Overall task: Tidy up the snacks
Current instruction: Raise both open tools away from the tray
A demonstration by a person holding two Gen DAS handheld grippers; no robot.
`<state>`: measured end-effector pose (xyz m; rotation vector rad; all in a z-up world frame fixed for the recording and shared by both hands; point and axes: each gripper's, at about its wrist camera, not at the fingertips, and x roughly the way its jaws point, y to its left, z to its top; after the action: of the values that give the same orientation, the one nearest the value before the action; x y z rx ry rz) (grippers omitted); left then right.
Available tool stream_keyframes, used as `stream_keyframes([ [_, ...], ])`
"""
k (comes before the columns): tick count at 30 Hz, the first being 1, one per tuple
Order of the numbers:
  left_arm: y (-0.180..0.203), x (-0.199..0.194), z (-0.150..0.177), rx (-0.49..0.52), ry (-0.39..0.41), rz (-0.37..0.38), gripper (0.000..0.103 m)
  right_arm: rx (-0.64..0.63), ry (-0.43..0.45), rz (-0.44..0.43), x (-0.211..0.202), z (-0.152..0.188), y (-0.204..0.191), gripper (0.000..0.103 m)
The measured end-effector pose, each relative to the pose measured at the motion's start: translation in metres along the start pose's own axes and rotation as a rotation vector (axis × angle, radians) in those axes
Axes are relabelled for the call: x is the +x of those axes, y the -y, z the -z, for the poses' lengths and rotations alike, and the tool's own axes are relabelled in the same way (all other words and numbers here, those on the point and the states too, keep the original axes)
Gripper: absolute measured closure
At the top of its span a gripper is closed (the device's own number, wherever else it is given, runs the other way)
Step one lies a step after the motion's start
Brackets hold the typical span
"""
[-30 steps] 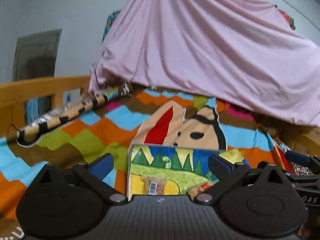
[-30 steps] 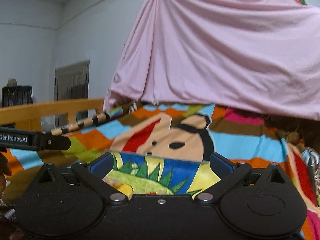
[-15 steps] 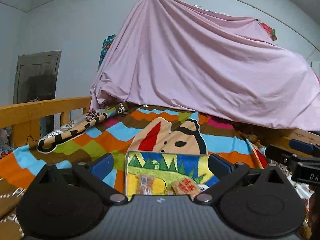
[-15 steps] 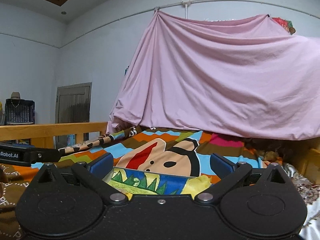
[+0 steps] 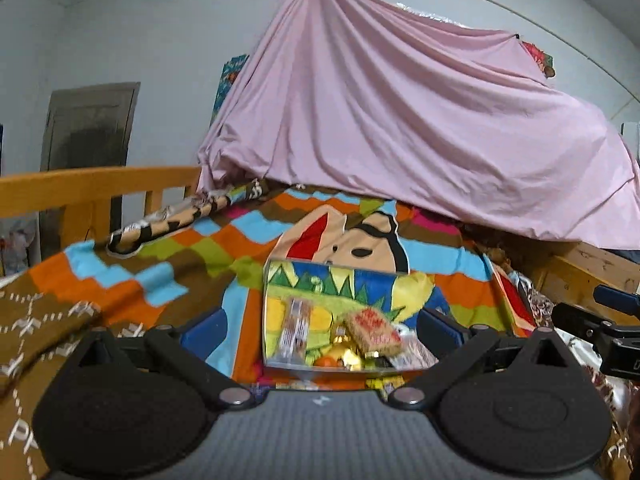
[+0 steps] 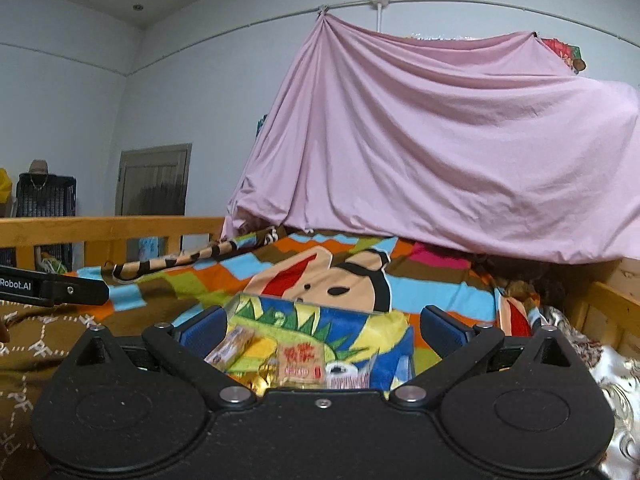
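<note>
A shallow box (image 5: 340,280) with a bright landscape print lies on the colourful blanket (image 5: 140,276). Inside it are a striped packet (image 5: 296,330), a square packet with red print (image 5: 372,326), a gold-wrapped piece (image 5: 345,354) and a white packet (image 5: 416,350). My left gripper (image 5: 322,330) stands open, its blue pads either side of the box, nothing between them. In the right wrist view the same box (image 6: 320,318) holds the red-print packet (image 6: 300,364) and a pale packet (image 6: 230,346). The right gripper (image 6: 322,330) is open over it, holding nothing.
A wooden bed rail (image 5: 92,190) runs along the left. A pink sheet (image 5: 400,132) hangs over the far end of the bed. A striped roll (image 5: 180,216) lies by the rail. Another wooden edge (image 6: 608,312) borders the right. A door (image 6: 154,180) and black crate (image 6: 46,194) stand beyond.
Both views have shifted so that the box sits lower and its inside shows; several snacks are now visible in it. Both grippers stay open.
</note>
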<state>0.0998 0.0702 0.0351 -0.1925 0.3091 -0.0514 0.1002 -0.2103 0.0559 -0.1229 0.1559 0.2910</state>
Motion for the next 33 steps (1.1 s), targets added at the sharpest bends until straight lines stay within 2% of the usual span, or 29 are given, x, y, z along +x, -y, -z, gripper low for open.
stream_keyframes([
  [17, -0.006, -0.019, 0.047, 0.006, -0.123, -0.011, 0.0, -0.002, -0.148, 0.003, -0.027, 0.04, -0.014, 0.001],
  [33, -0.009, -0.008, 0.073, 0.025, -0.293, -0.033, 0.0, 0.007, -0.291, -0.023, -0.018, 0.072, -0.023, 0.001],
])
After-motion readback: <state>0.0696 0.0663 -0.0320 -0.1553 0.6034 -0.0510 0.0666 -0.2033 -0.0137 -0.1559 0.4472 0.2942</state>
